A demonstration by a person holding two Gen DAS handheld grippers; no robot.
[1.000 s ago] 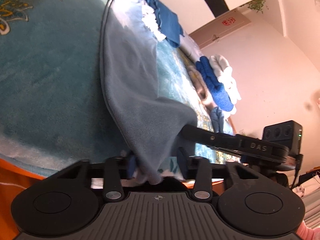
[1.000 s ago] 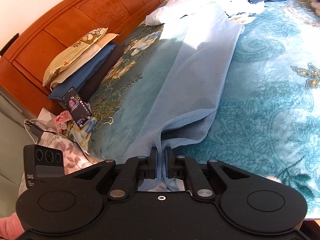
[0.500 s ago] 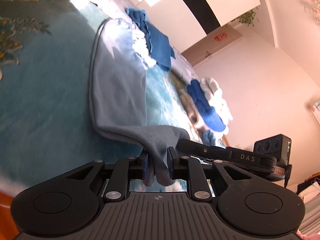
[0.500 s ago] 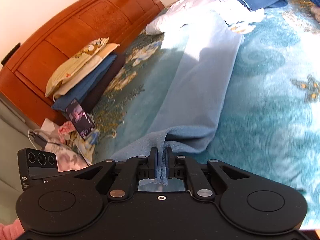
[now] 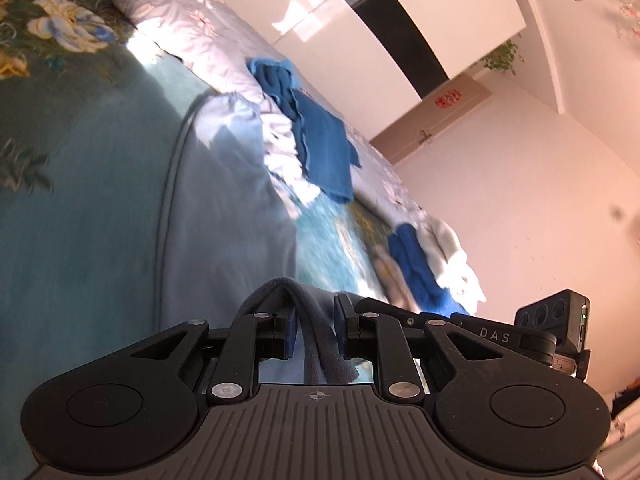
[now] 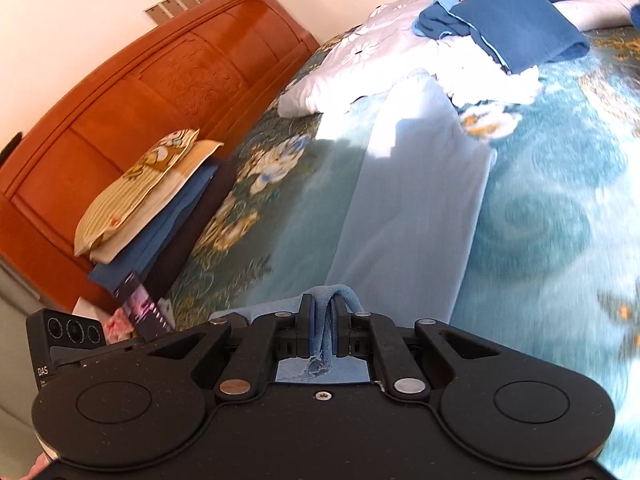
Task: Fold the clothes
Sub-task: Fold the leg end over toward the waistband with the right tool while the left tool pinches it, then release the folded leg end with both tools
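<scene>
Teal floral bedspread [image 6: 552, 208] underfoot, orange wooden headboard [image 6: 132, 92] at the far left. Pale blue garment [image 6: 412, 208] lies lengthwise on the bed, stretching away from me. My left gripper [image 5: 314, 326] pinches a bunched fold of its near edge; the cloth loops over the jaw tips. My right gripper [image 6: 323, 322], jaws nearly together, clamps another fold alongside. Dark blue clothes [image 6: 508, 24] lie beyond.

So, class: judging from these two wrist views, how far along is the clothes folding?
Done: folded blue items are stacked at the bed's far side. In hand: the left gripper and right gripper each pinch the near end of the light blue cloth, which lies in a long strip. Left: folding it over, then the dark blue garment.
</scene>
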